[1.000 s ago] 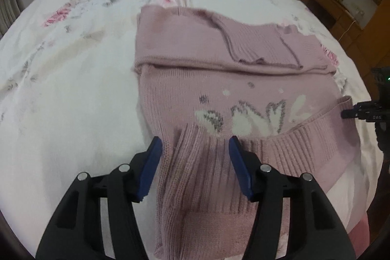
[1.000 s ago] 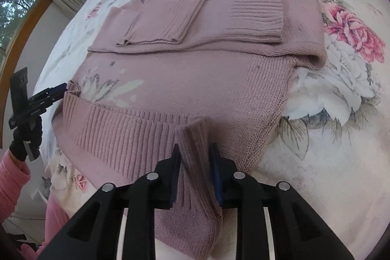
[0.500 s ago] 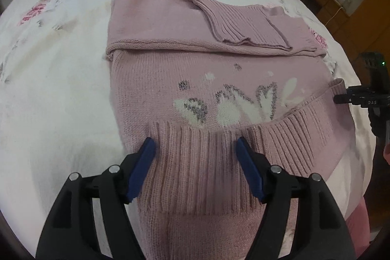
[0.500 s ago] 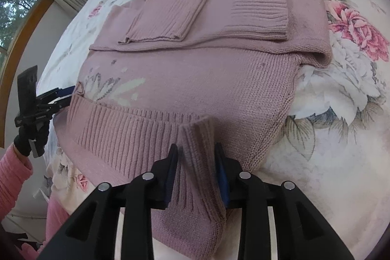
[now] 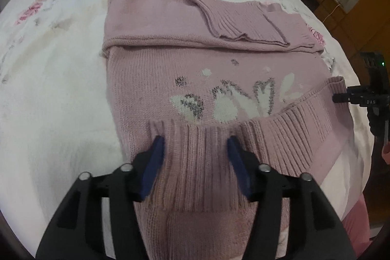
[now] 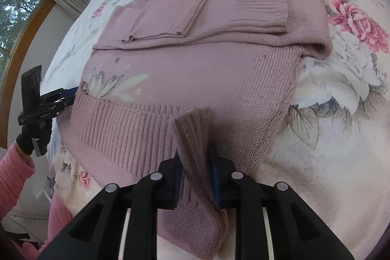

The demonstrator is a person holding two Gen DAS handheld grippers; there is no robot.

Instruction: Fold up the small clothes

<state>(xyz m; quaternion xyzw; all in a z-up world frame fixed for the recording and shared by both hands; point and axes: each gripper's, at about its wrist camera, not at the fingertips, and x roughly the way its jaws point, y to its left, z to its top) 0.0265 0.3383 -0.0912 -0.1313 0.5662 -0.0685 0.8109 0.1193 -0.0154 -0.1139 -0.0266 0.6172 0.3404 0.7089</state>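
My right gripper (image 6: 196, 160) pinches the soft, floppy sweater (image 6: 195, 70) by its ribbed hem (image 6: 126, 123). My left gripper (image 5: 195, 157) has wide fingers around the hem, not squeezing.

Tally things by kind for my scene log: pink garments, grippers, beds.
sweater: 1
grippers: 2, left gripper and right gripper
bed: 1
Total: 4

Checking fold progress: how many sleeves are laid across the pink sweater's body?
2. The cuffed sleeve lies across the sweater on the rose-print side; the other sleeve lies beside it, window side. Neither looks hidden.
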